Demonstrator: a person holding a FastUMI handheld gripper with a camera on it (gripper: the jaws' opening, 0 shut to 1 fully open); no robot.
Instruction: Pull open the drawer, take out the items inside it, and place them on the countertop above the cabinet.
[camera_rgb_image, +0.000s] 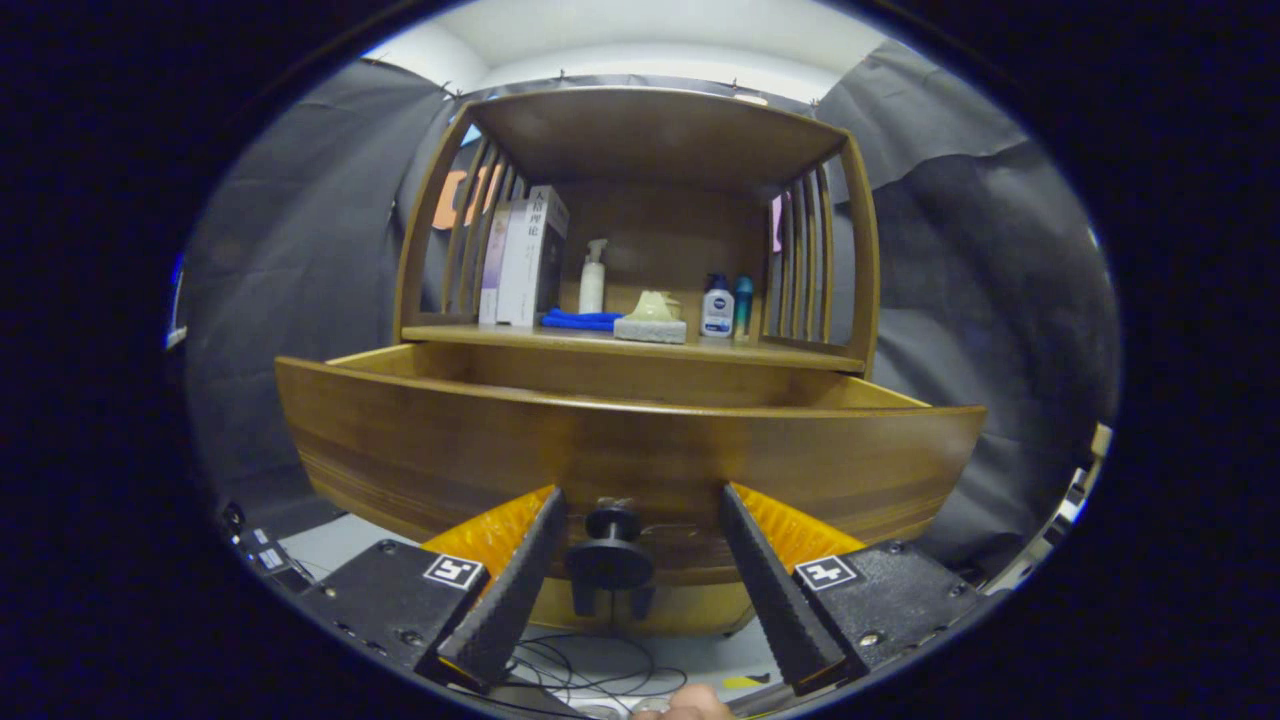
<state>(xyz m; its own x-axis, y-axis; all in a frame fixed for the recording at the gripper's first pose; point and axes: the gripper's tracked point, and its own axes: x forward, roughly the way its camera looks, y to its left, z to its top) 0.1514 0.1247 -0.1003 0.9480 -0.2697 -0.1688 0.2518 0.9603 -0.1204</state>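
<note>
Drawer (630, 455) stands pulled well out from the wooden cabinet (640, 130), its dark round knob (611, 560) sitting between the fingers of the tool (640, 515), which are spread wide with neither touching it. Up on the bench (800, 352) above the drawer rest some books (525, 255), a white pump bottle (592, 277), a blue cloth (580, 320), a sponge (650, 329) and two small bottles (727, 305).

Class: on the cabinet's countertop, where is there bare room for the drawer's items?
On the countertop: between spray bottle and lotion bottle, behind the sponge. Crowded around books and blue cloth. The tool is open around the drawer knob.
</note>
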